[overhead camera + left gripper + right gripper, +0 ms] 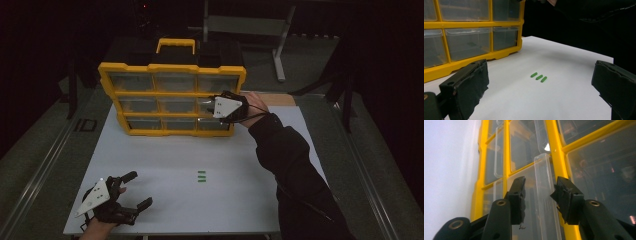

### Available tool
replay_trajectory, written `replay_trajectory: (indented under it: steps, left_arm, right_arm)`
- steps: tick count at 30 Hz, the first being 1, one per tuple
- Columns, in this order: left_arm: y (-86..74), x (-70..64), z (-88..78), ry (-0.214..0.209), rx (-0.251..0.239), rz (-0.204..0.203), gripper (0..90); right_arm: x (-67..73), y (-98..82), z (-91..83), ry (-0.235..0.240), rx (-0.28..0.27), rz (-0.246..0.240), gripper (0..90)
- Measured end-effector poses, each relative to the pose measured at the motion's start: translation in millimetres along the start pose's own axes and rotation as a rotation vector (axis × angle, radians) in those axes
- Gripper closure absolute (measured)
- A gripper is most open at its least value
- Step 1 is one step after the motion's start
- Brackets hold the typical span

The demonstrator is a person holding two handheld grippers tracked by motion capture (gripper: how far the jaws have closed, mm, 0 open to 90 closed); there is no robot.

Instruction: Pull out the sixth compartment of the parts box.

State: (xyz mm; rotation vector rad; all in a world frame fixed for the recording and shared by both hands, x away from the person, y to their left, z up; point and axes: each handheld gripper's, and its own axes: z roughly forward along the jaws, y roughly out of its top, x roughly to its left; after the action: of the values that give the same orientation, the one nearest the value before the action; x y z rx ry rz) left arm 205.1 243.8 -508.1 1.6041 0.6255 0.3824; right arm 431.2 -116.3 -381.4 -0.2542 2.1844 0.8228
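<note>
High view shows a yellow-framed organizer (172,92) of clear plastic drawers standing upright on the white surface (165,160), where the right gripper (216,107) has its fingers around a clear drawer handle (546,195) without pressing it, the left gripper (137,192) resting spread and empty near three green sticks (201,176).

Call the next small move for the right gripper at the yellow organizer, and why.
Probably close the right gripper the rest of the way onto the clear drawer handle, then pull. The handle already stands between its jaws, but gaps show on both sides, so the pads do not press yet. The drawer sits flush in the yellow organizer. The left gripper rests open near the table's front edge.
</note>
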Motion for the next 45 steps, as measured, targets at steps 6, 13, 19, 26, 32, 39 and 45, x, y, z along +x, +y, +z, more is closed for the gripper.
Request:
replay_trajectory:
  steps: [6, 13, 19, 26, 32, 39, 45]
  left_arm:
    - [0.1, -0.5, 0.1, -0.001, 0.001, 0.0, 0.9]
    - [0.1, -0.6, 0.2, -0.001, 0.003, 0.001, 0.9]
    - [0.0, -0.6, 0.4, -0.002, 0.004, 0.002, 0.9]
    - [-0.1, 0.0, 0.3, -0.002, 0.001, -0.001, 1.7]
    - [0.1, -0.6, 0.3, -0.003, 0.002, 0.004, 1.7]
    - [0.1, -0.9, 0.5, -0.005, 0.003, 0.007, 1.7]
    - [0.0, -1.7, 1.0, -0.002, 0.008, 0.008, 1.6]
  right_arm:
    - [5.0, 0.6, 3.7, -0.026, 0.03, -0.037, 64.9]
    - [7.5, 3.0, 4.9, -0.075, 0.055, -0.109, 72.9]
    - [8.0, 7.4, 5.5, -0.077, 0.087, -0.143, 74.4]
    - [9.1, 9.5, 4.9, -0.077, 0.087, -0.119, 74.7]
    - [10.0, 10.7, 1.4, -0.062, 0.078, -0.113, 74.8]
    - [15.6, 14.3, -4.8, -0.043, 0.074, -0.123, 74.8]
    - [18.8, 16.1, -9.0, -0.034, 0.073, -0.125, 74.8]
